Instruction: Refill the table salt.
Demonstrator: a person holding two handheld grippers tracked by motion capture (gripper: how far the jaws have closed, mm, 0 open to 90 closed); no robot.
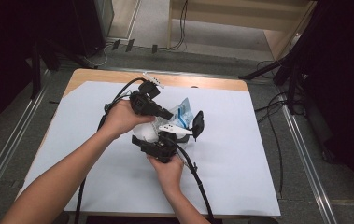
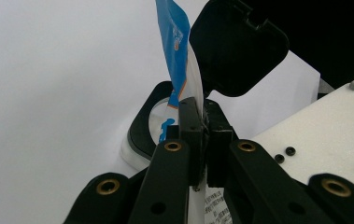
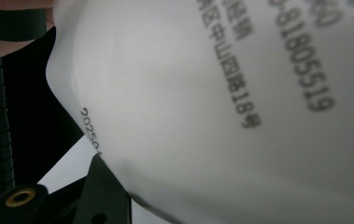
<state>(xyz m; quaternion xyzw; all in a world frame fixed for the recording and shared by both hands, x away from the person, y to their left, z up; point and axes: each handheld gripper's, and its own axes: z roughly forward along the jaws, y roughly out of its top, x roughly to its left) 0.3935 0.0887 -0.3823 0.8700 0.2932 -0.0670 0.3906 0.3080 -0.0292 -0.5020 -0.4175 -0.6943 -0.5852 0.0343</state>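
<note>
left gripper (image 2: 201, 135): clamped on blue-white packet (image 2: 180, 60) edge, packet upright over open black-lidded tub (image 2: 139, 126) | right gripper (image 1: 158, 148): part-open around tub body, below-left of lid (image 1: 197, 124)

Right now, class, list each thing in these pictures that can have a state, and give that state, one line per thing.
white container: held off the table, lid open
black flip lid: swung open, upright
blue-and-white pouch: pulled up from the container's mouth
left gripper: fingers shut on the pouch
right gripper: clasping the container's body
</note>
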